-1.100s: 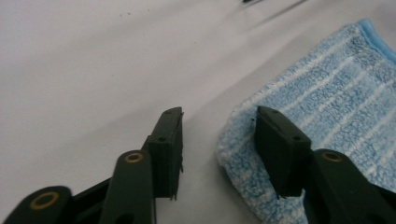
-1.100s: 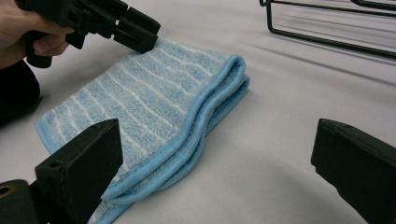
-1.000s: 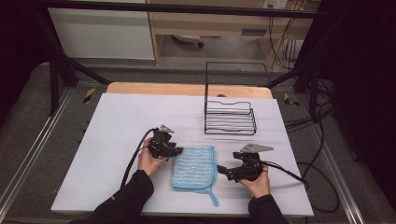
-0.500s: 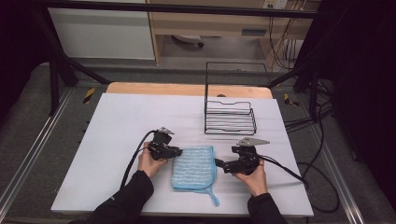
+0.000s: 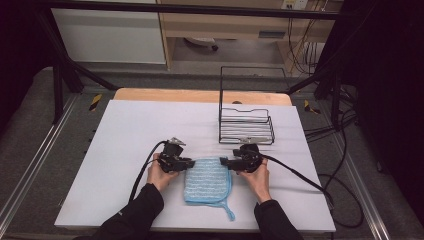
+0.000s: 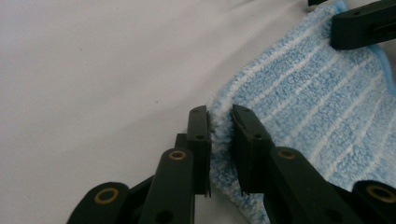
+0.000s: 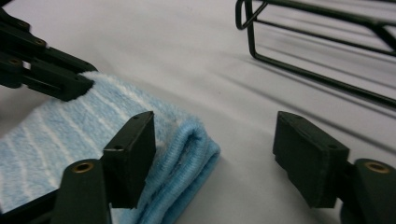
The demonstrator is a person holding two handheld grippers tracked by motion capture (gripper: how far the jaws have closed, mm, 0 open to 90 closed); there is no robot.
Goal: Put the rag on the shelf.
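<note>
A blue striped cloth [image 5: 207, 180] lies folded on the white table [image 5: 125, 140] between my two hands. My left gripper [image 5: 190, 163] is at its far left corner; in the left gripper view the left gripper [image 6: 219, 119] has just closed and pinches the cloth [image 6: 317, 116] edge. My right gripper [image 5: 223, 162] is at the far right corner. In the right gripper view the right gripper [image 7: 215, 123] has just been closing, with jaws still apart. The folded cloth [image 7: 70, 126] corner lies between them against one jaw only.
A black wire rack [image 5: 246, 125] stands just beyond the right hand, close to the right gripper; its base wires [image 7: 317, 51] cross the right gripper view. A thin blue loop [image 5: 227, 212] trails from the cloth's near right corner. Cables run off both grippers.
The right gripper has moved left and a little farther from me, up to the cloth's far right corner, its jaws narrowing. The left gripper stayed put and closed on its corner.
</note>
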